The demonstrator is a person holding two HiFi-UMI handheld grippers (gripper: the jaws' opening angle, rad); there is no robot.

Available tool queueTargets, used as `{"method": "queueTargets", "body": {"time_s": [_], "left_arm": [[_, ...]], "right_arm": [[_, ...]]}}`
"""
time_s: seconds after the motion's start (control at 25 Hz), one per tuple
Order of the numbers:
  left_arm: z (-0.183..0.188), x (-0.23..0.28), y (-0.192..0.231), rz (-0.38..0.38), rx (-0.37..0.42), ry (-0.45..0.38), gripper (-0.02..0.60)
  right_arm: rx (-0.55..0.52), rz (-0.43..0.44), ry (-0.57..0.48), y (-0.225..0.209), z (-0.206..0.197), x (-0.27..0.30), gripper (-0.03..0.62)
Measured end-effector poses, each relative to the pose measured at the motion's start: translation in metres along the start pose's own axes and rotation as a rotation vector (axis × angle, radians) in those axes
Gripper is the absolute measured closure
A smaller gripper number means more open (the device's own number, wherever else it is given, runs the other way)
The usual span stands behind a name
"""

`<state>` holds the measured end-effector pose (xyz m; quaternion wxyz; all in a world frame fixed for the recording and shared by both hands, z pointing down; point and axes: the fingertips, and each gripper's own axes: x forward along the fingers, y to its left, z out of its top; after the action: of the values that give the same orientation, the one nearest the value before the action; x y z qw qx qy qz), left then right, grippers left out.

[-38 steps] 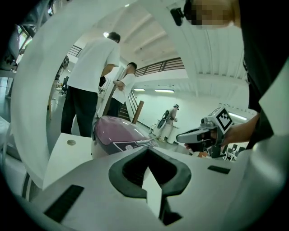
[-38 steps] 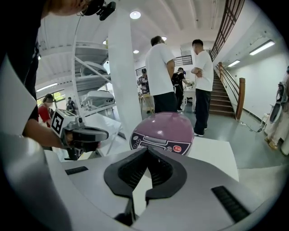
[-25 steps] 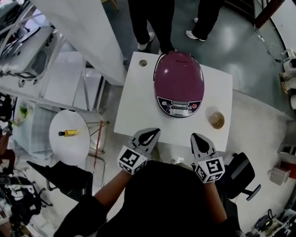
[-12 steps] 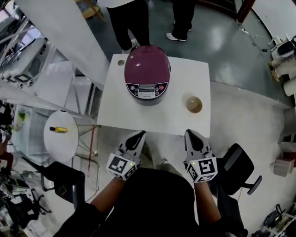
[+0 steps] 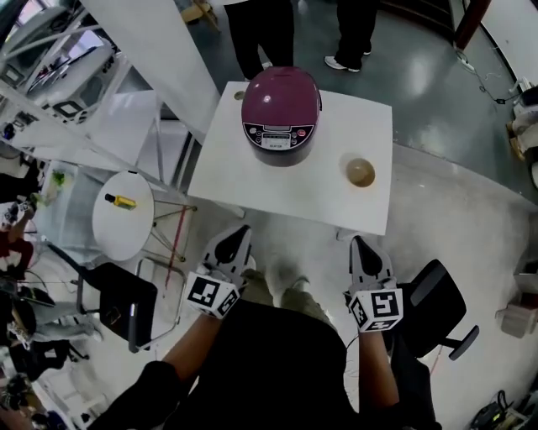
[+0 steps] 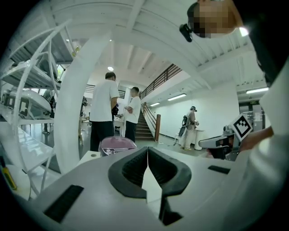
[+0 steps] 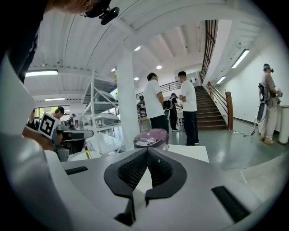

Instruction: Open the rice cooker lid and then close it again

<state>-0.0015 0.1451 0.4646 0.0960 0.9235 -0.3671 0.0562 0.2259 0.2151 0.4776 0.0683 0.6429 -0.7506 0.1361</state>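
Observation:
The purple rice cooker point(image 5: 282, 111) stands with its lid down at the far left of a white table point(image 5: 336, 185). It shows again past the jaws in the left gripper view point(image 6: 116, 145) and the right gripper view point(image 7: 151, 137). My left gripper point(image 5: 234, 241) is shut and empty, off the table's near edge, over the floor. My right gripper point(image 5: 362, 249) is shut and empty too, just short of the near right corner. Both point towards the table, well apart from the cooker. In the left gripper view point(image 6: 147, 149) and the right gripper view point(image 7: 147, 151) the jaws meet.
A small bowl point(image 5: 361, 172) sits on the table's right side. A round white side table point(image 5: 123, 215) with a yellow bottle point(image 5: 120, 200) stands to the left, and black chairs point(image 5: 429, 304) flank me. Two people point(image 5: 261, 25) stand beyond the table.
Both grippers have drawn back from over the table's near edge to over the floor. The table and cooker now lie farther off.

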Motion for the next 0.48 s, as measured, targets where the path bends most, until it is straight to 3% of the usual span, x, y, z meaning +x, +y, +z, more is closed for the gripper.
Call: {"method": "queueTargets", "body": {"time_s": [0.48], "left_arm": [[0.003,-0.027,0.014,0.02,-0.015,-0.026,0.577]], "right_arm": [[-0.041,-0.036,0.023,0.018,0.003,-0.006,0.595]]}}
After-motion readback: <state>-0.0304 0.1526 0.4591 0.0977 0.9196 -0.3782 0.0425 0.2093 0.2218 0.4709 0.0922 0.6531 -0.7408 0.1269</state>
